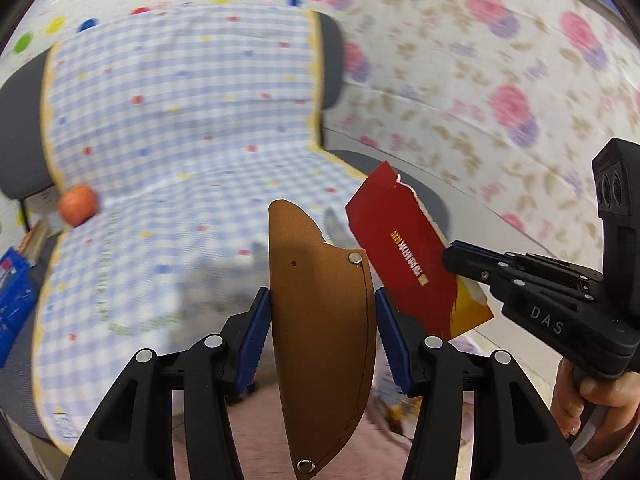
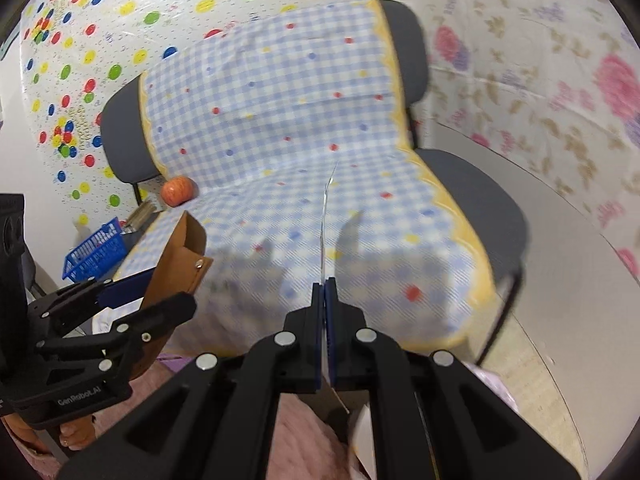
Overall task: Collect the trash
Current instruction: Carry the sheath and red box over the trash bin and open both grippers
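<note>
My left gripper [image 1: 321, 294] is shut on a brown leather sheath [image 1: 320, 340] that stands upright between its blue pads. In the right wrist view the same sheath [image 2: 180, 252] shows at the left, in the left gripper [image 2: 168, 288]. My right gripper [image 2: 325, 284] is shut on a torn red paper packet, seen edge-on as a thin white line [image 2: 323, 236]. From the left wrist view the red packet [image 1: 404, 256], with yellow print, hangs tilted from the right gripper [image 1: 450, 258] just right of the sheath. Both grippers hover over the front of a chair.
The chair wears a blue checked cloth [image 2: 280, 128] with yellow trim. An orange-red apple [image 2: 178, 191] lies at the seat's back left corner. A blue plastic basket [image 2: 94, 250] sits on the floor left of the chair. Patterned sheets cover the walls. A person's hand [image 1: 592, 396] holds the right gripper's handle.
</note>
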`<state>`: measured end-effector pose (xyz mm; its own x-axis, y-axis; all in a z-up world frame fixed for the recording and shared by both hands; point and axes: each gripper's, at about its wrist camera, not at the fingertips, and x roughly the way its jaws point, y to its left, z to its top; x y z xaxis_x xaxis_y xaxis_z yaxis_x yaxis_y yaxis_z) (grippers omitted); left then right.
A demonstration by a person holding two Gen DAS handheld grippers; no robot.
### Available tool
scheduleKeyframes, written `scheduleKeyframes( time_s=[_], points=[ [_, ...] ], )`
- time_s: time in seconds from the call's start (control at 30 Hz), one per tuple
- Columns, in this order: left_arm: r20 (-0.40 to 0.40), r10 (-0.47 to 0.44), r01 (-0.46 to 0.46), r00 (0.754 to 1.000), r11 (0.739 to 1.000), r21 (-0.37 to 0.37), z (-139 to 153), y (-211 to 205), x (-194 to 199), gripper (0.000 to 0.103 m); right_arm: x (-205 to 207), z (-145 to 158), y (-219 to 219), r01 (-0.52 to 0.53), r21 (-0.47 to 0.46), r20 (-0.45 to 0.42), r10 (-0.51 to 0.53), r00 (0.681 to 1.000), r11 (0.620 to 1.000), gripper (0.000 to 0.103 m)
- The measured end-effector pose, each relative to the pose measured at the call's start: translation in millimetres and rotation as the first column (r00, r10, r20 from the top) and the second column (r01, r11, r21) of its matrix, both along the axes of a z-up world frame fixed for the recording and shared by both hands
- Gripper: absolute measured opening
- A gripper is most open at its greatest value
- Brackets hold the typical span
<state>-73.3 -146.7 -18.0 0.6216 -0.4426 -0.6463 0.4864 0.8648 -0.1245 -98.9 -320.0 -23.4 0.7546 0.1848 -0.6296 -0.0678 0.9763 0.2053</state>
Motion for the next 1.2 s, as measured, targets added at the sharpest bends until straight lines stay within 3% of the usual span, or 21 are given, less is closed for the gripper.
scheduleKeyframes(
  time_s=[0.47,0.77,0.87,0.9,0.97,1.07,1.2],
  points=[
    [-0.059,-0.244,0.246,0.968,0.969,0.022,-50.9,-95.3,-52.1,0.053,-92.1,-49.5,-69.0,0.2,-0.049,-0.089,-0.204,0.975,0.979,0.003],
    [-0.087,-0.304,0.308,0.949,0.951,0.038,-68.5,-128.5,-53.6,0.054,-99.8,-70.6,-94.8,0.246,-0.01,-0.131,-0.245,0.961,0.969,0.003],
    [-0.097,-0.314,0.32,0.944,0.946,0.056,-75.0,-137.1,-50.7,0.056,-97.2,-76.8,-102.0,0.25,0.014,-0.141,-0.245,0.959,0.968,0.003],
    [-0.105,-0.313,0.32,0.944,0.946,0.06,-78.2,-139.9,-48.9,0.069,-96.0,-80.4,-105.4,0.25,0.025,-0.142,-0.244,0.959,0.968,0.003],
    [-0.106,-0.302,0.31,0.947,0.949,0.066,-82.3,-141.6,-46.7,0.083,-93.0,-85.6,-110.4,0.252,0.038,-0.151,-0.244,0.958,0.967,0.009],
    [-0.098,-0.292,0.3,0.951,0.95,0.088,-84.3,-140.0,-45.2,0.083,-93.1,-91.2,-115.7,0.27,0.04,-0.158,-0.261,0.952,0.962,0.028],
    [-0.078,-0.251,0.258,0.965,0.96,0.106,-77.9,-127.1,-43.3,0.085,-97.8,-85.5,-119.4,0.296,0.021,-0.164,-0.289,0.943,0.955,0.031]
  ],
)
